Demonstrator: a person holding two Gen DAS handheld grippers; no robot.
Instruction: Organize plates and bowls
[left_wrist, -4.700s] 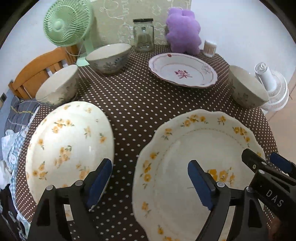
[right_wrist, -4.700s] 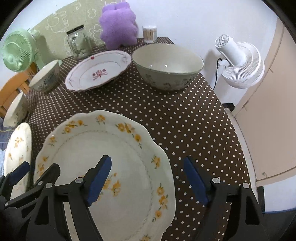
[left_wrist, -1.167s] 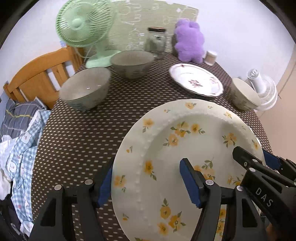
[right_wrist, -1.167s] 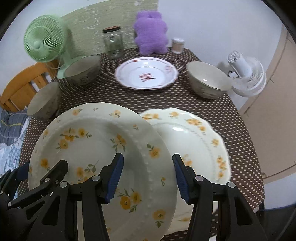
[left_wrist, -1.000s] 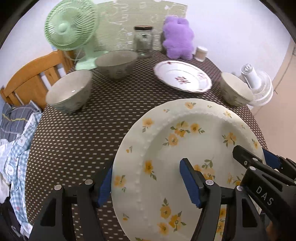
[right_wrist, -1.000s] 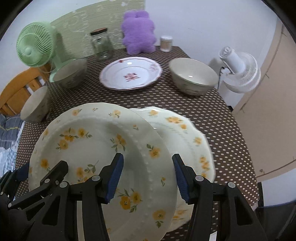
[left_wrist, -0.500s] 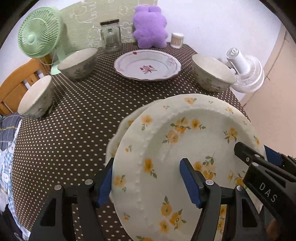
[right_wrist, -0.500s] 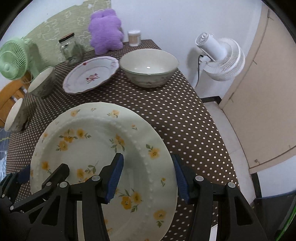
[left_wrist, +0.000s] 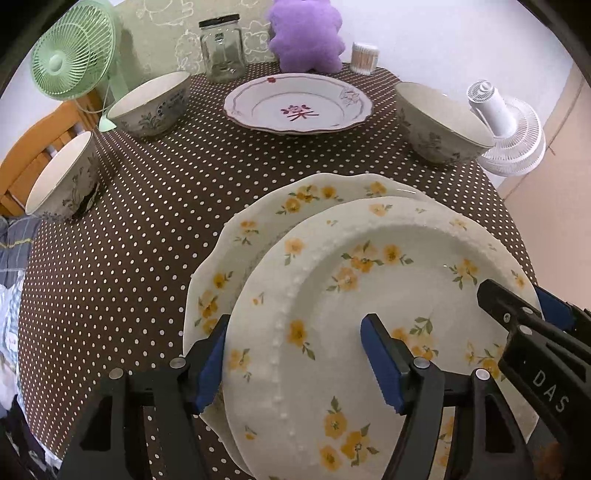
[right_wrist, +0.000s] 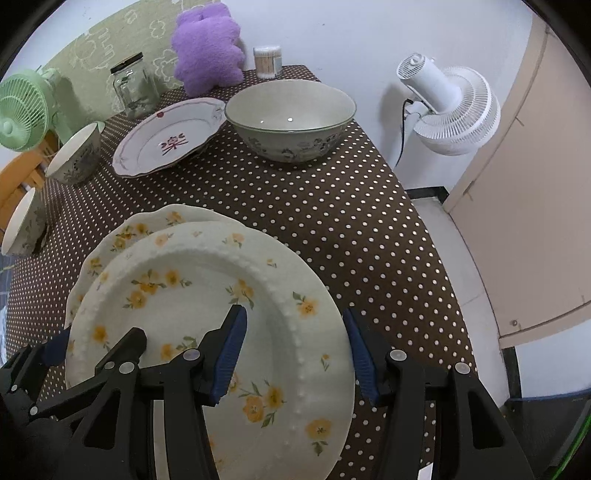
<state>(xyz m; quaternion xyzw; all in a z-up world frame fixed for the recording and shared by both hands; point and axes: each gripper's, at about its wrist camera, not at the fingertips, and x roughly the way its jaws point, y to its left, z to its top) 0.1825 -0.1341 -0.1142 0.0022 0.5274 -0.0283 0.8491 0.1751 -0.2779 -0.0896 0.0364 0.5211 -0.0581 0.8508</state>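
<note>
Straddling opposite rims, left gripper (left_wrist: 291, 360) and right gripper (right_wrist: 293, 350) jointly clamp the beaded plate (left_wrist: 388, 295), slightly tilted over the scalloped plate (left_wrist: 295, 199) near the tabletop's (left_wrist: 147, 221) front edge, for stacking; left jaws have just been opening.

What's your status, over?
Left gripper, right gripper grip beaded plate rim; left jaws just opened wider. Beaded plate over scalloped plate, offset. Nothing blocking.

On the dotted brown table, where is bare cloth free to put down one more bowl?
The widest bare patch of the brown polka-dot tablecloth lies left of the stacked yellow-flower plates, in front of the two left bowls. A narrower strip lies between the stack and the red-motif plate. The back edge, with glass jar and purple plush, is crowded.
</note>
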